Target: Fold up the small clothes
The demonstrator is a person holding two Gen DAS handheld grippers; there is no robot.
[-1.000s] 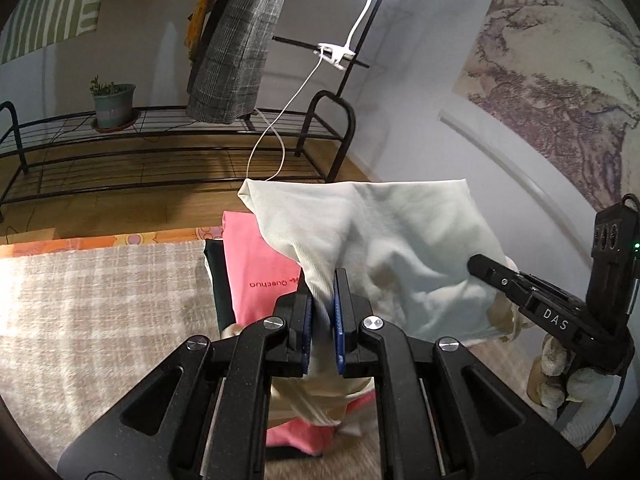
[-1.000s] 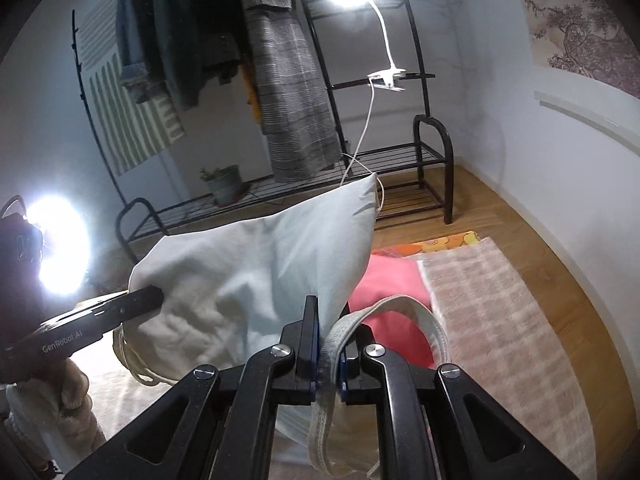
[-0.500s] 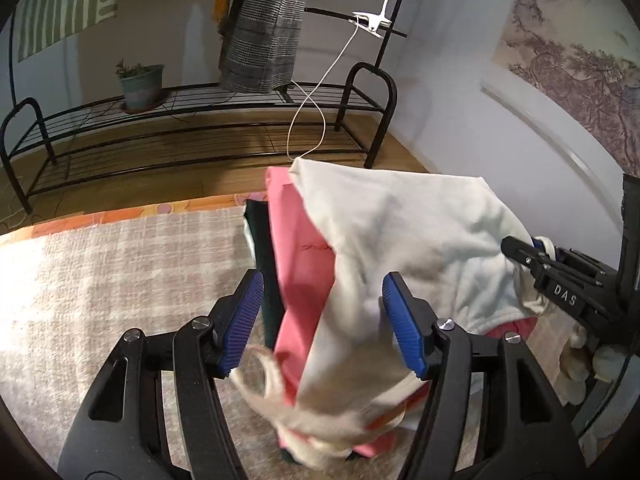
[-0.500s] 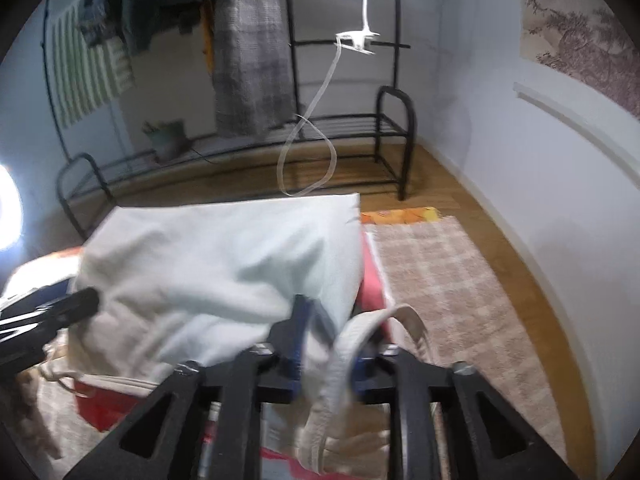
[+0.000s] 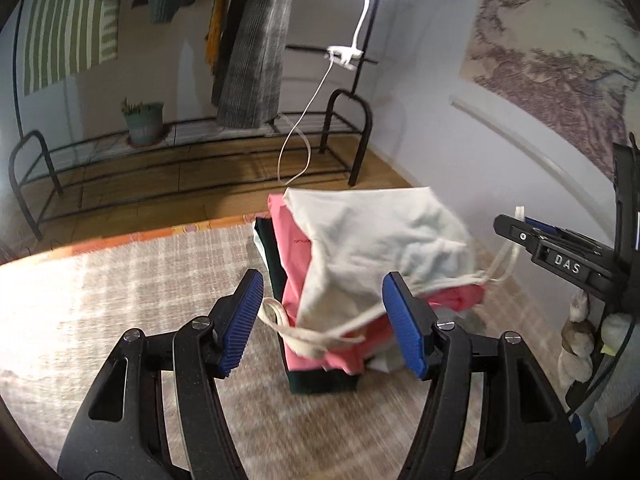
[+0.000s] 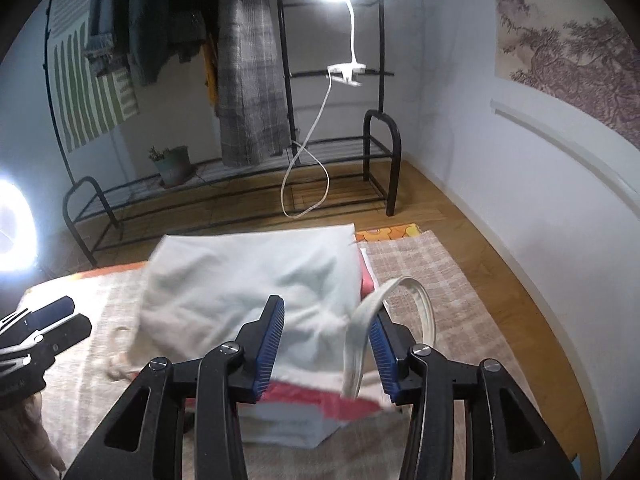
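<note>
1. With both sets of fingers spread wide, I hold nothing: my left gripper (image 5: 323, 322) and right gripper (image 6: 326, 346) each gape around the cloth without clamping it.
2. A cream garment (image 5: 380, 236) lies on top of the stack (image 5: 320, 376), over a pink piece (image 5: 292, 240), on the checked mat (image 5: 120, 280).
3. Straight ahead of both grippers sits the stack, its long axis running away from me in the left view.
4. One drawstring (image 5: 296, 334) trails loose between my left fingers; a white band (image 6: 424, 304) loops up beside my right inner pad (image 6: 378, 338), possibly touching it, though blur hides contact.
5. My left is nearer the drawstring, so I judge tucking it falls to that hand.
</note>
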